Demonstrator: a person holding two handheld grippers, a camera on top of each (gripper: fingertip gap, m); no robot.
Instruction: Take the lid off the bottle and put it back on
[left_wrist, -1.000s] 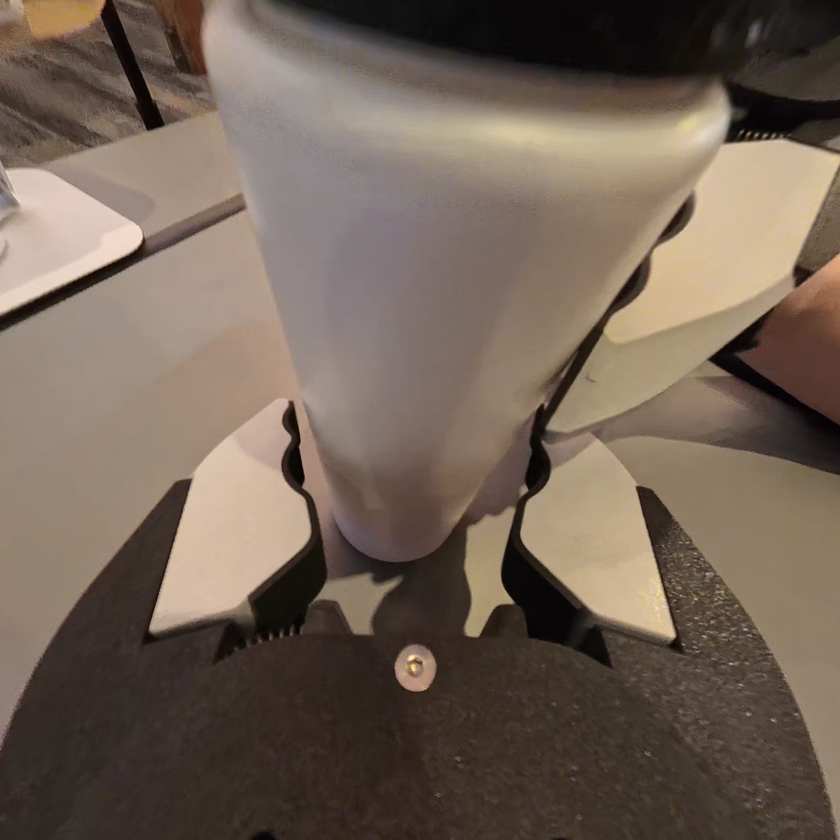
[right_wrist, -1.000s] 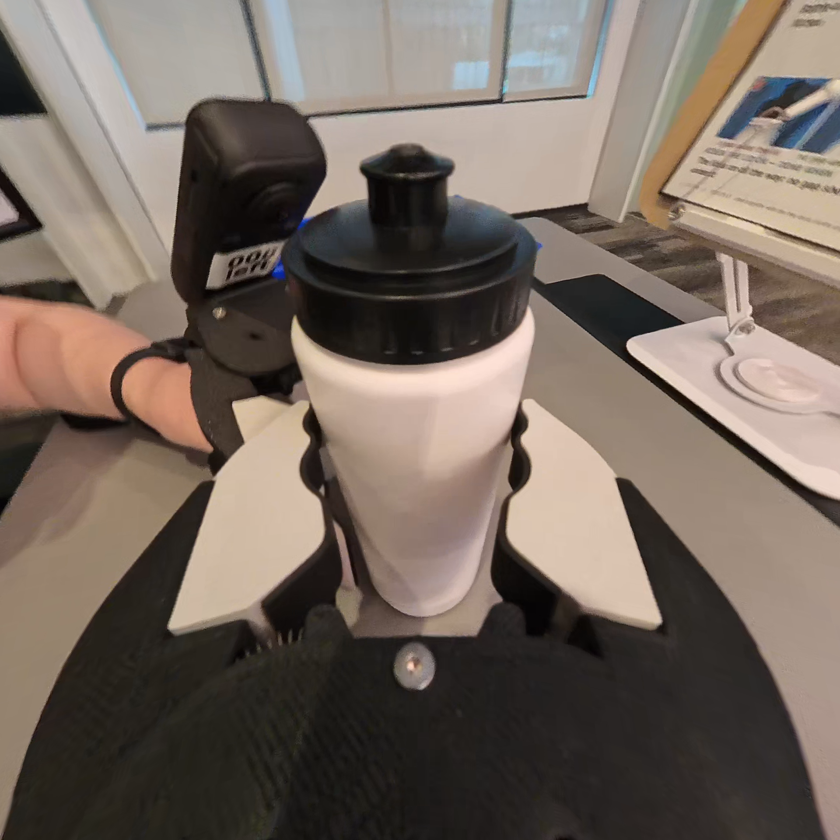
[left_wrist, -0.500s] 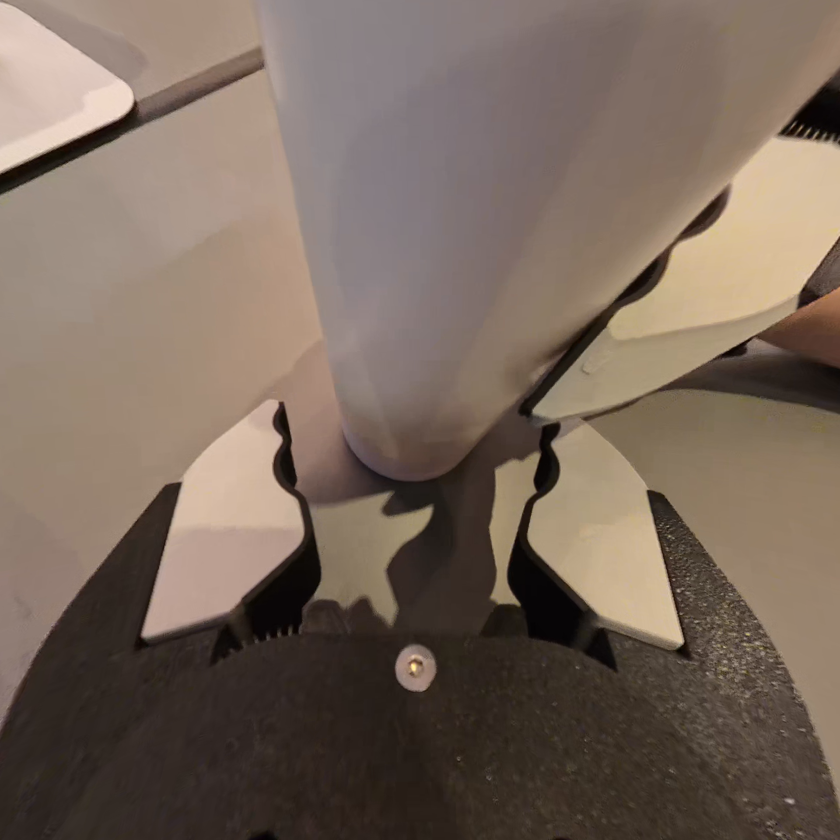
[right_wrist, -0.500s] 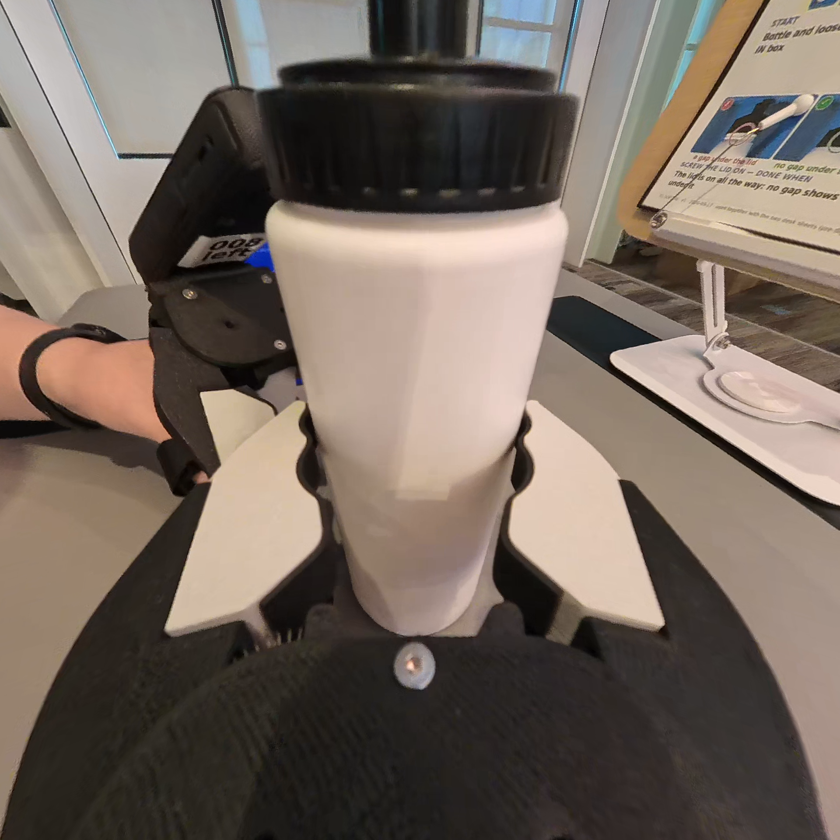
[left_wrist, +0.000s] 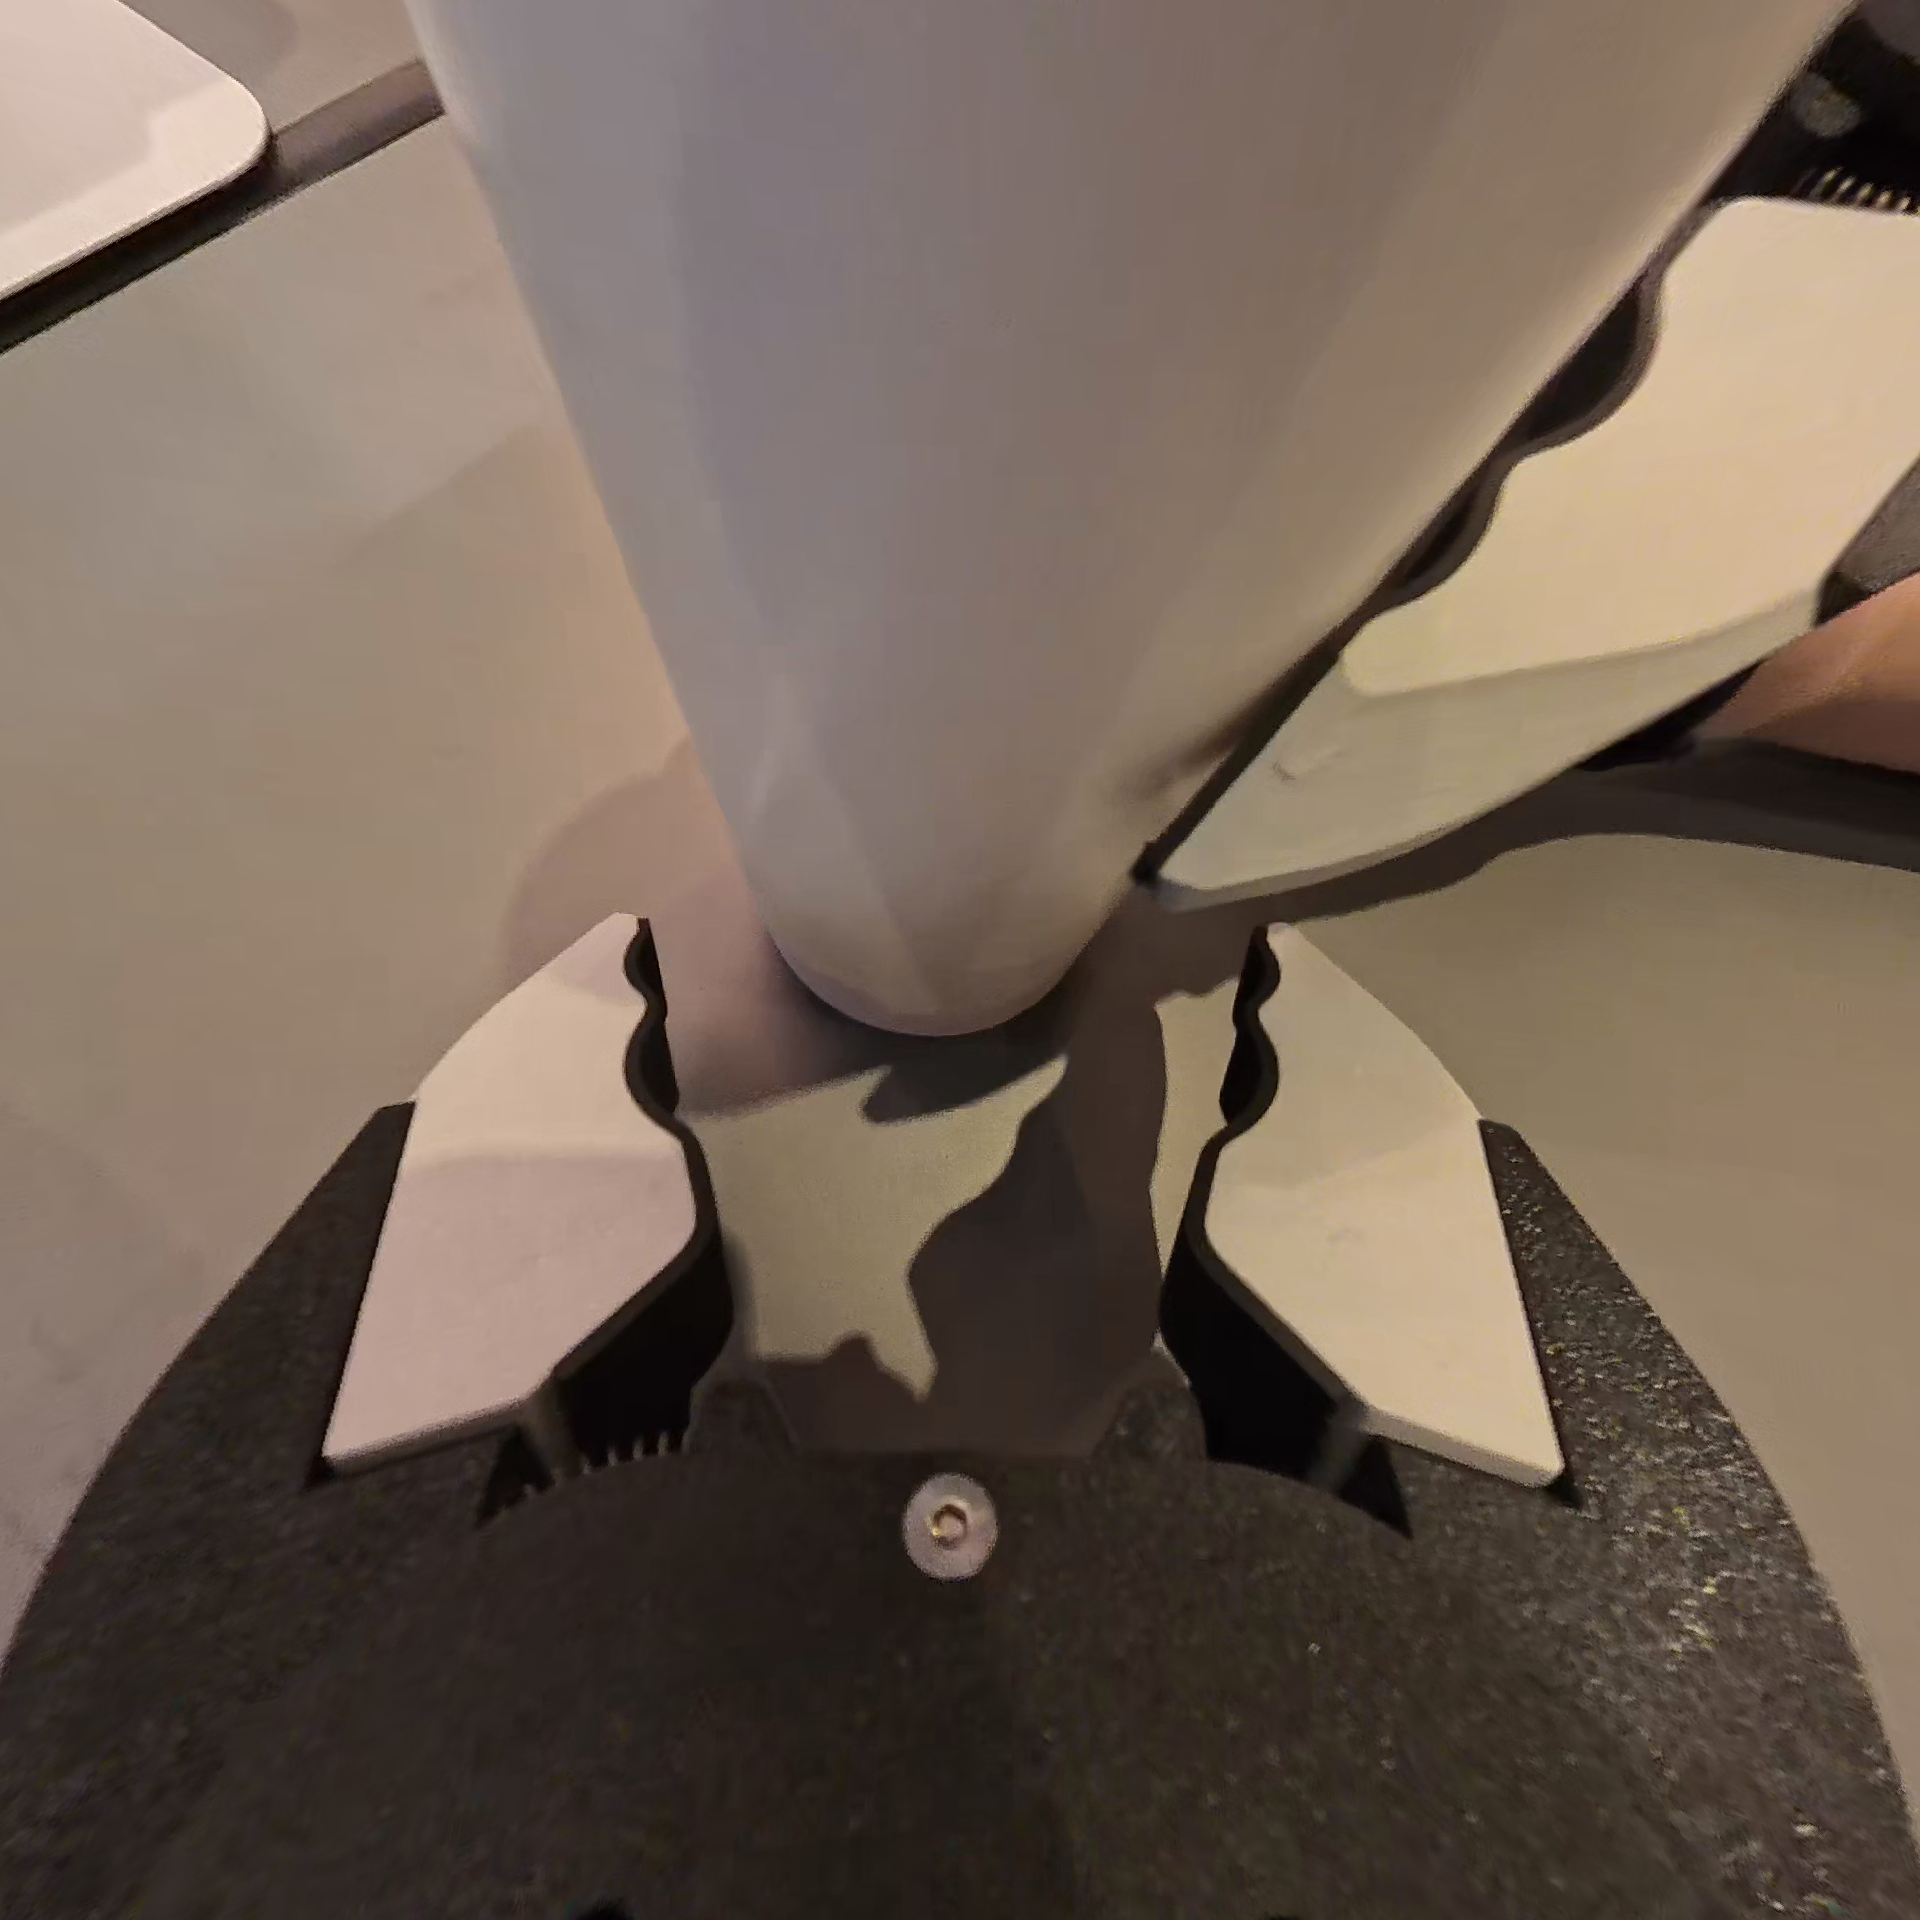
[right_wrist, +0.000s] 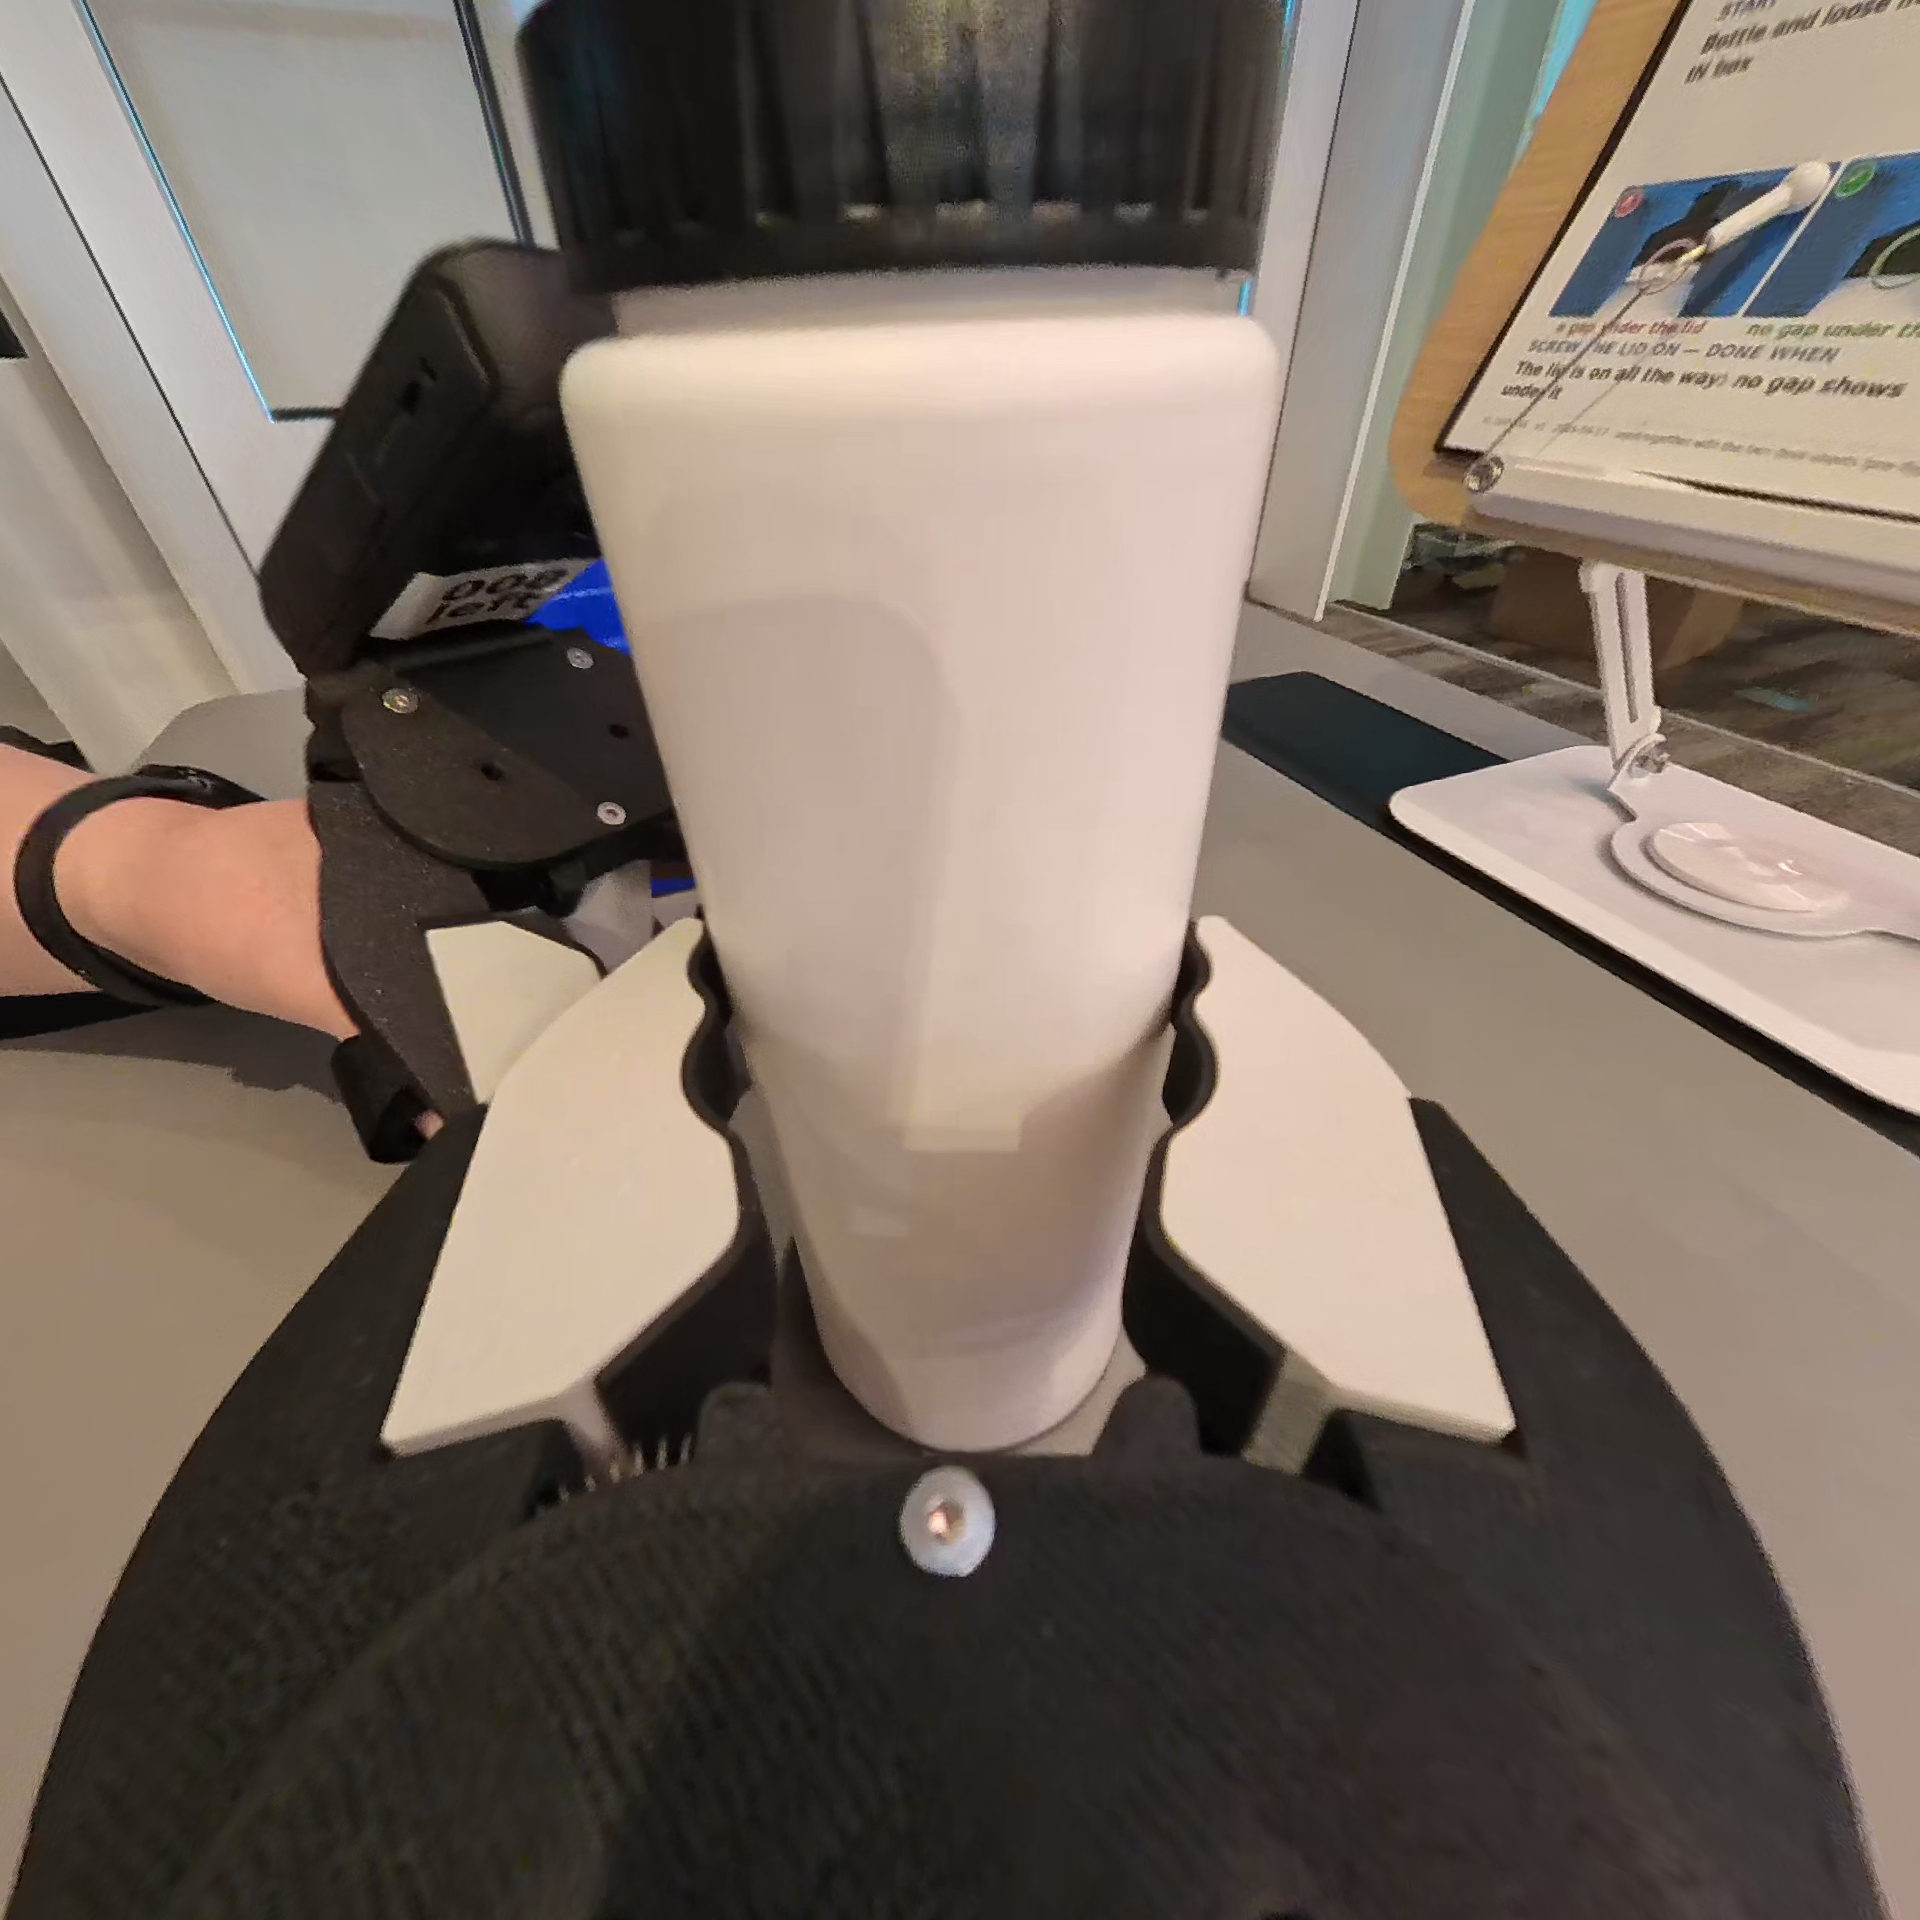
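Left gripper backing off the bottle while the right gripper is closing in low on it

In the left wrist view, the left gripper (left_wrist: 945, 997) is drawing back from the white bottle (left_wrist: 935, 468): a second ago the base sat between its fingers, now it stands just ahead of the tips. In the right wrist view, the bottle (right_wrist: 925, 831) is looming larger in the right gripper (right_wrist: 951, 997), and the black lid (right_wrist: 904, 135) is running off the top edge, spout gone from sight.
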